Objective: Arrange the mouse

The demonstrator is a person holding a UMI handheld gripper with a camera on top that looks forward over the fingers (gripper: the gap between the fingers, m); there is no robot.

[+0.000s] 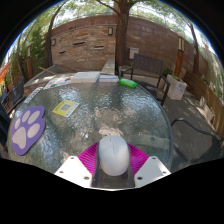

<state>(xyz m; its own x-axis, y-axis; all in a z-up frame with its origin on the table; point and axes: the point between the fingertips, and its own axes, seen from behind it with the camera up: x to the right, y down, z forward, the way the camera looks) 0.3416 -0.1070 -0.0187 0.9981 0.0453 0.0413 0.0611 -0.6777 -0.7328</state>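
Observation:
A pale grey computer mouse point(113, 154) sits between my two fingers, whose magenta pads point(90, 156) press on its left and right sides. My gripper point(112, 160) is shut on the mouse and holds it over the near part of a round glass table point(120, 110). A purple paw-print mouse pad point(27, 128) lies on the table well to the left of the fingers. The underside of the mouse is hidden.
A small yellow-green card point(65, 108) lies on the glass left of centre. Books or papers point(95, 77) and a green object point(128, 83) lie at the far edge. Chairs point(150, 72), a brick wall and trees stand beyond.

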